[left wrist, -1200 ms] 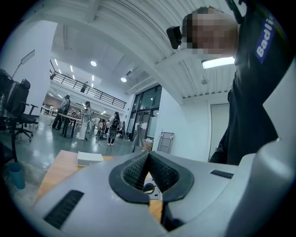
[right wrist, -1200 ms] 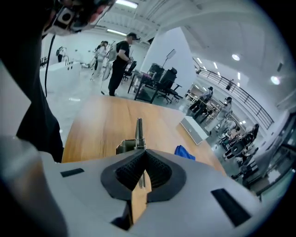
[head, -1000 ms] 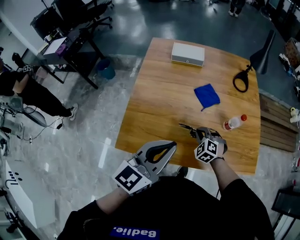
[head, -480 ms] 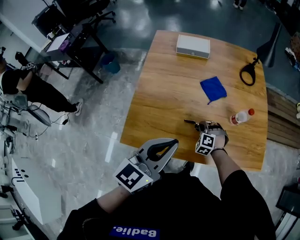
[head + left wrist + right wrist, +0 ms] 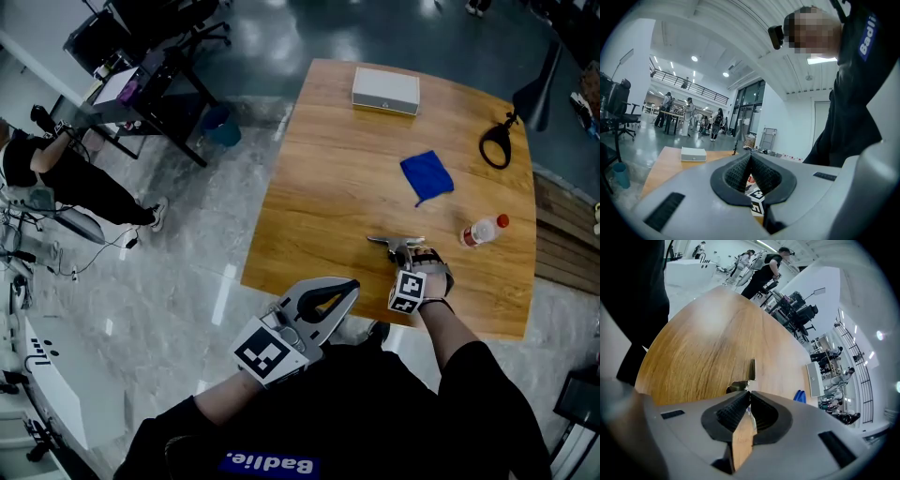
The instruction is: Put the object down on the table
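Lowering since earlier, right tool (image 5: 748,394) clamps the metal object (image 5: 752,368) near table (image 5: 708,343); left tool (image 5: 750,157) clenched empty.

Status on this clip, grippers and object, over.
Left gripper shut, empty, short of the table. Right gripper shut on metal tool, low over table, not yet released. Blue cloth, bottle well aside.

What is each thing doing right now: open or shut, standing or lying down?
Left gripper: shut, empty.
Right gripper: shut on metal tool.
Metal tool: gripped, not yet let go.
Bottle: lying down, cap on.
Blue cloth: lying rumpled.
White box: closed, lying flat.
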